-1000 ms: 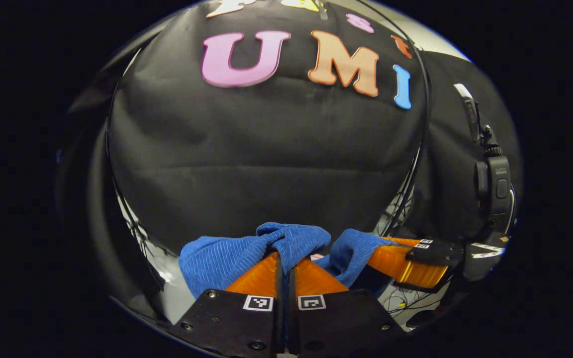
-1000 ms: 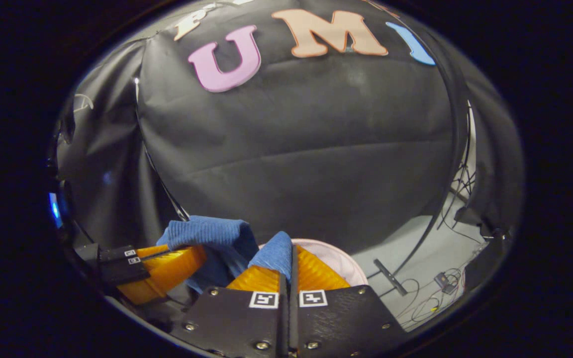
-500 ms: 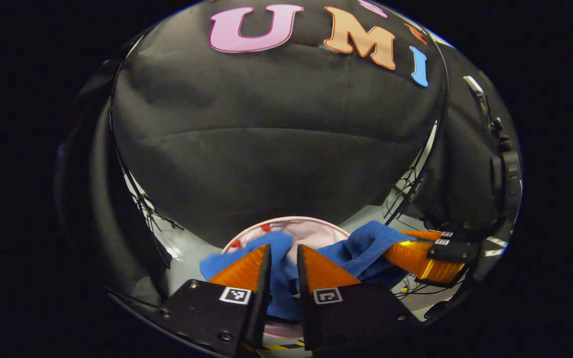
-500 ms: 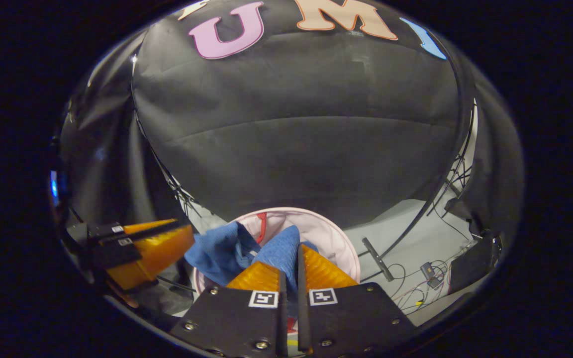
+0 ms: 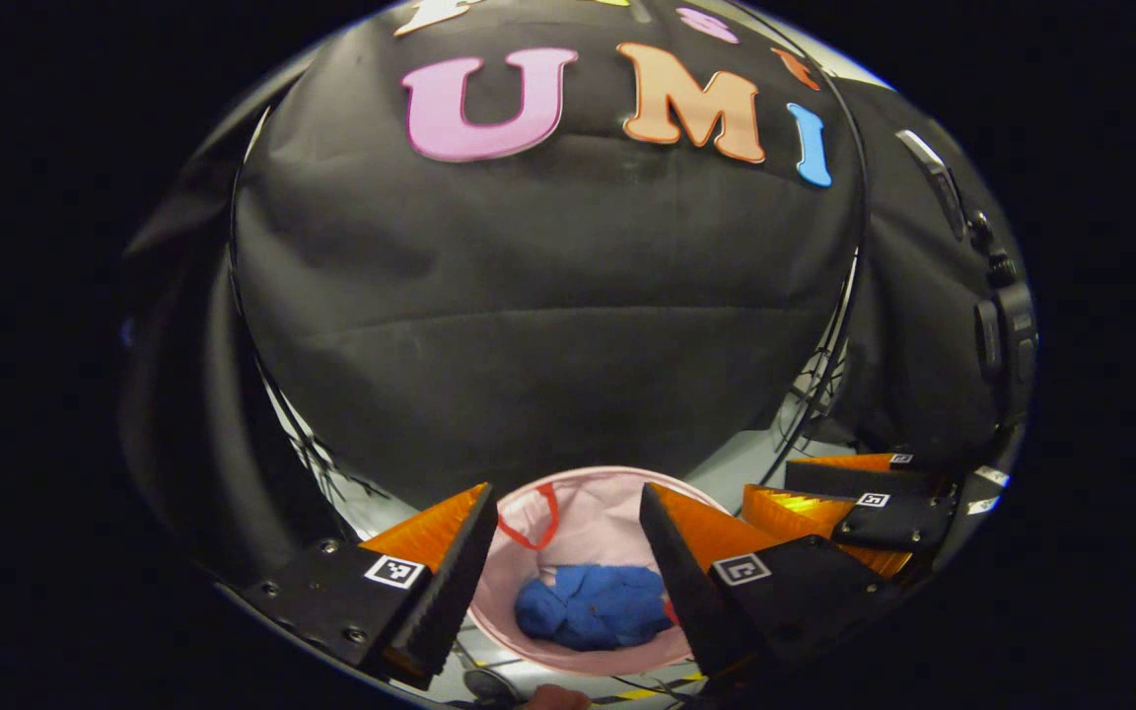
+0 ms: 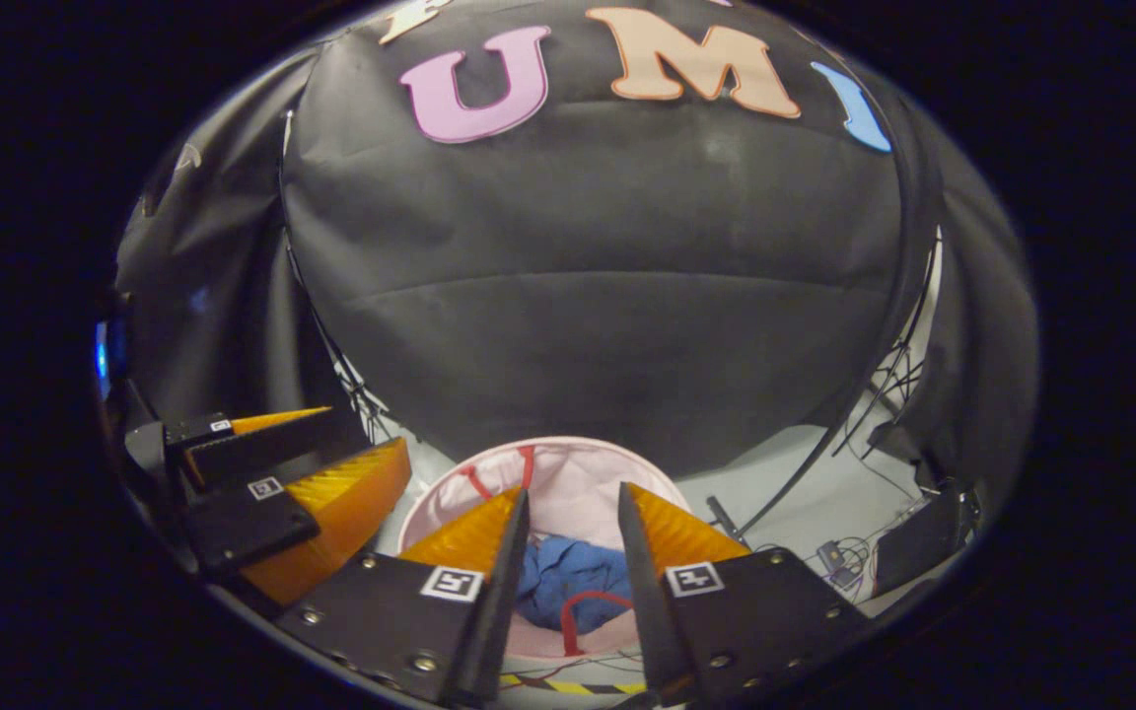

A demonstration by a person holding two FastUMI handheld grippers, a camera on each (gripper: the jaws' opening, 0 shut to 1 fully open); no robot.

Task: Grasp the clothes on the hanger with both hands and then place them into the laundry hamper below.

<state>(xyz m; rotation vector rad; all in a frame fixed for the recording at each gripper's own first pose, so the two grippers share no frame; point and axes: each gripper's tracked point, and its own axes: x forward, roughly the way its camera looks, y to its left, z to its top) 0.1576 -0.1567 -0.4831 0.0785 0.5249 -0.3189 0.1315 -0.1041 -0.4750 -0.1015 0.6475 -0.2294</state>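
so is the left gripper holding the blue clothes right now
No, the left gripper is open and the blue clothes lie in the pink hamper.

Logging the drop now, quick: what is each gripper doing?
Left gripper: open, holding nothing.
Right gripper: open, holding nothing.
Blue garment lies in the pink hamper.

Recording booth: black cloth wall (image 5: 548, 325), floor cables (image 6: 839, 562).
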